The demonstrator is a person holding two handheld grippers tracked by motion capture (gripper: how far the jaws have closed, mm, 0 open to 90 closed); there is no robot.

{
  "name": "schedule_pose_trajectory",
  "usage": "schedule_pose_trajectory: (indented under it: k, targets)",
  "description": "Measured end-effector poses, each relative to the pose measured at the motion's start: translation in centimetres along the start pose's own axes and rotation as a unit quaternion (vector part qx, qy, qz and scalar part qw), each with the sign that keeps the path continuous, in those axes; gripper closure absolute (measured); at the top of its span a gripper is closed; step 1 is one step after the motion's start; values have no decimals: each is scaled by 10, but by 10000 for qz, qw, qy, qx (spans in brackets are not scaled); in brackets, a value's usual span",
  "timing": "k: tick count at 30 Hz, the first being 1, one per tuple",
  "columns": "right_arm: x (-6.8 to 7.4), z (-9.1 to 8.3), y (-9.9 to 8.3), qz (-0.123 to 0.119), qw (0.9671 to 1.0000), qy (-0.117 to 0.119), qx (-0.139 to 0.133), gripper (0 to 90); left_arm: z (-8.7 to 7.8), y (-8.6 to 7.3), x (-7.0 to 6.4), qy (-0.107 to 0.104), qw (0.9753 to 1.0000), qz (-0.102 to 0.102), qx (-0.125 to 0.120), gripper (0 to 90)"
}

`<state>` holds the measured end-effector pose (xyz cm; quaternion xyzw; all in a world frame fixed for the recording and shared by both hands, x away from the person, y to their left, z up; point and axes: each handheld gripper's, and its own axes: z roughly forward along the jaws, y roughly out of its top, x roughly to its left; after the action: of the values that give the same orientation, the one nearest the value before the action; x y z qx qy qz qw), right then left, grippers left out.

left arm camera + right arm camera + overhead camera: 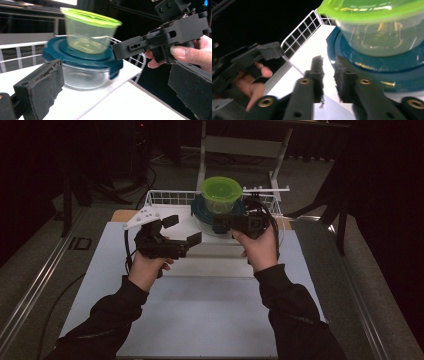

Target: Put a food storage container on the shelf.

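Right gripper (329,68), nearly closed and holding nothing, sits beside the blue lid (372,67) of a glass bowl (82,77) carrying a green-lidded tub (221,194); left gripper (182,230) gapes wide, empty.

1. The room is dim, its back wall black.
2. A grey carpeted floor (45,250) surrounds the white bench (200,320).
3. A white-framed table (245,145) stands behind.
4. Metal rails (30,290) flank the bench.
5. Black cables (142,182) lie on the floor.
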<state>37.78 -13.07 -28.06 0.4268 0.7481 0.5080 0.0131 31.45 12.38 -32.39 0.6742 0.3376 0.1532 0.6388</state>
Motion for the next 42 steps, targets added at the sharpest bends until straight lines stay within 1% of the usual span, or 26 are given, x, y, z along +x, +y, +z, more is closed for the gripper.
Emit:
schedule_pose_trajectory:
  k: [1, 2, 3, 4, 5, 6, 7, 9, 10, 11, 12, 13, 14, 15, 16, 17, 20, 21, 22, 23, 27, 28, 30, 32, 36, 42]
  targets:
    - [0, 0, 0, 0, 10000, 0, 0, 738, 0, 0, 0, 0, 10000, 0, 0, 0]
    - [1, -3, -3, -51, 10000, 9, -27, 703, -2, -3, -2, -99, 9999, 39, -50, 0]
    - [3, -10, -11, -162, 9997, 101, -154, 576, -2, -5, -4, -168, 9998, 63, -66, 0]
    - [4, -14, -15, -217, 9995, 111, -192, 530, -5, -9, -8, -297, 9993, 199, -66, 0]
    - [5, -16, -19, -294, 9993, 125, -217, 494, -6, -10, -10, -363, 9990, 245, -84, 0]
    - [6, -19, -23, -344, 9990, 138, -261, 456, -7, -12, -12, -372, 9989, 285, -65, 0]
    - [6, -21, -27, -371, 9988, 146, -285, 435, -9, -14, -16, -388, 9987, 335, -49, 0]
    - [7, -25, -37, -543, 9978, 111, -375, 355, -11, -18, -20, -486, 9982, 345, -26, 0]
    - [7, -26, -41, -617, 9971, 83, -447, 338, -11, -20, -22, -506, 9981, 342, -16, 0]
    - [7, -27, -44, -651, 9968, 83, -448, 308, -12, -22, -25, -557, 9977, 379, 16, 0]
    - [6, -28, -50, -714, 9962, 153, -468, 262, -13, -25, -28, -587, 9973, 434, 23, 0]
    - [6, -29, -54, -788, 9955, 224, -478, 219, -13, -25, -28, -587, 9973, 434, 23, 0]
    - [6, -29, -54, -788, 9955, 224, -478, 219, -14, -27, -30, -593, 9970, 489, 27, 0]
    - [6, -29, -54, -788, 9955, 224, -478, 219, -14, -27, -30, -593, 9970, 489, 27, 0]
    - [4, -30, -69, -953, 9935, 221, -580, 174, -15, -32, -34, -613, 9965, 557, 87, 0]
    - [4, -30, -73, -1069, 9925, 231, -555, 143, -16, -36, -37, -670, 9960, 582, 128, 0]
    - [3, -32, -83, -1070, 9922, 284, -578, 143, -17, -41, -40, -688, 9957, 597, 165, 0]
    - [3, -32, -83, -1070, 9922, 284, -578, 143, -17, -41, -40, -688, 9957, 597, 165, 0]
    - [2, -32, -87, -1054, 9924, 285, -571, 144, -18, -47, -42, -723, 9954, 593, 223, 0]
    - [-1, -33, -98, -1074, 9924, 203, -573, 145, -18, -51, -42, -724, 9953, 598, 245, 0]
    - [-10, -32, -118, -984, 9929, 258, -610, 148, -19, -67, -44, -752, 9952, 540, 313, 0]
    - [-12, -31, -123, -971, 9932, 282, -578, 148, -19, -72, -45, -751, 9953, 526, 313, 0]
    - [-17, -30, -134, -990, 9931, 265, -562, 148, -19, -81, -46, -775, 9951, 508, 340, 0]
    - [-21, -30, -143, -1008, 9930, 278, -543, 148, -20, -90, -47, -772, 9948, 556, 377, 0]
    - [-32, -31, -163, -979, 9933, 300, -542, 149, -22, -106, -48, -811, 9942, 573, 413, 0]
    - [-46, -32, -189, -868, 9950, 212, -449, 150, -23, -130, -50, -848, 9933, 572, 546, 0]
